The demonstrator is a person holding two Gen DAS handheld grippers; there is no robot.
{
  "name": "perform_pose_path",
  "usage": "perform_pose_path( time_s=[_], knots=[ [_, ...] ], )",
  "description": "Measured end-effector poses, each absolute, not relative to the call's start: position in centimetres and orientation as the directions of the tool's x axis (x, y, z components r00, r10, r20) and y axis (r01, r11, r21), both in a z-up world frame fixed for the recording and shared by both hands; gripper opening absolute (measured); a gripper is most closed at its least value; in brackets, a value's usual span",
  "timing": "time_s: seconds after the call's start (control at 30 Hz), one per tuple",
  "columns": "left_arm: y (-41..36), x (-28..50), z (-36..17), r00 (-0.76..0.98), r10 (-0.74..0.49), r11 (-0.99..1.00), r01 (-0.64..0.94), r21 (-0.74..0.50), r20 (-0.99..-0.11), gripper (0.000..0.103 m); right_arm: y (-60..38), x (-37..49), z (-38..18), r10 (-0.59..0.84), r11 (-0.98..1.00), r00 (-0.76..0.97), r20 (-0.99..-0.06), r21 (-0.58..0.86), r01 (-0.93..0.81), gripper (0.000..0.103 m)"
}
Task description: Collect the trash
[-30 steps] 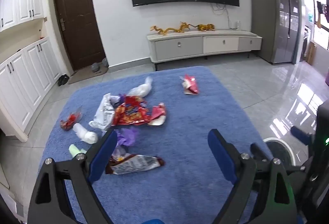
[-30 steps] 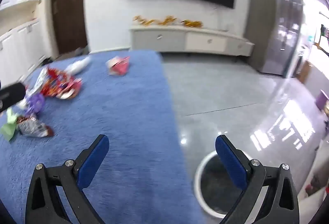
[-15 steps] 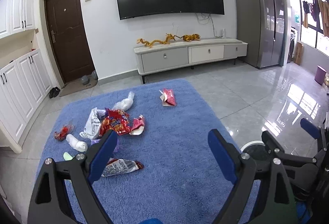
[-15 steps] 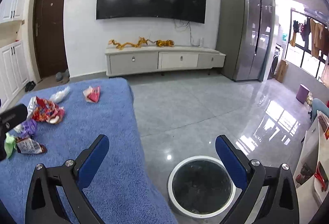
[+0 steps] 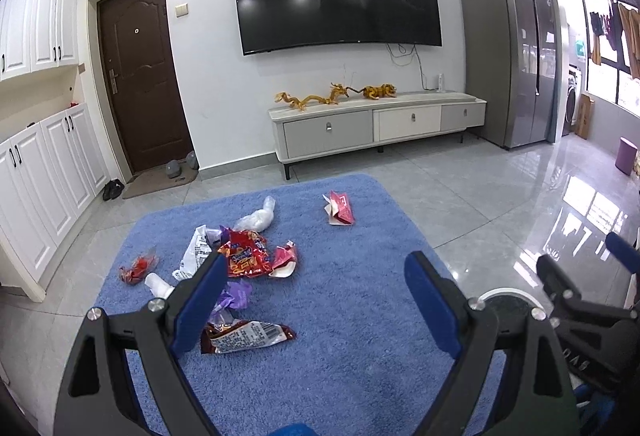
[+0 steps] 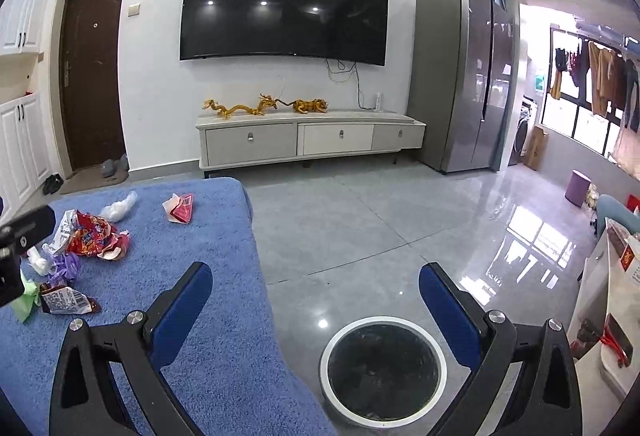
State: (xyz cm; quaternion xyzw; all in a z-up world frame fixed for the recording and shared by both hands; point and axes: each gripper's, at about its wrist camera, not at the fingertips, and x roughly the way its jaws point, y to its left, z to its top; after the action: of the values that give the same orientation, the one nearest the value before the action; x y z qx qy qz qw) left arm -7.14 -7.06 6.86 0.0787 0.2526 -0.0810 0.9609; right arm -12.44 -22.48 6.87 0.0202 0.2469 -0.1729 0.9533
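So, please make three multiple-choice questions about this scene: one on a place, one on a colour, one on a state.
1. Where is the round bin?
A. On the blue carpet among the wrappers
B. On the tiled floor beside the carpet's edge
C. On the TV cabinet

2. What colour is the lone folded wrapper that lies apart from the main pile?
A. Red
B. Green
C. Yellow

3. In what state is the left gripper?
A. Shut on a wrapper
B. Shut, holding nothing
C. Open, holding nothing

Answers:
1 B: the right wrist view shows the bin on grey tiles, off the blue carpet.
2 A: it is red with a white patch, alone toward the far side of the carpet.
3 C: its blue fingers stand wide apart with only carpet showing between them; the right gripper is open too.
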Motion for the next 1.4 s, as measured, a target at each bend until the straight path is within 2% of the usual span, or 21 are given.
perform_pose_path(
  time_s=[0.97,1.4],
  knots=[
    [-6.4,-5.3,6.2,0.846,-0.165,0.962,0.251,0.106,-0.507,0.089,-23.1,-11.8,6.4,-0.323,0.937,0.808,-0.492,-0.047,0.347,0.103],
    [-6.9,-2.4,4.2,0.8,-0.199,0.952,0.294,0.082,-0.566,0.089,-24.8,-10.7,6.0,-0.288,0.944,0.819,-0.497,-0.001,0.331,0.103]
  ],
)
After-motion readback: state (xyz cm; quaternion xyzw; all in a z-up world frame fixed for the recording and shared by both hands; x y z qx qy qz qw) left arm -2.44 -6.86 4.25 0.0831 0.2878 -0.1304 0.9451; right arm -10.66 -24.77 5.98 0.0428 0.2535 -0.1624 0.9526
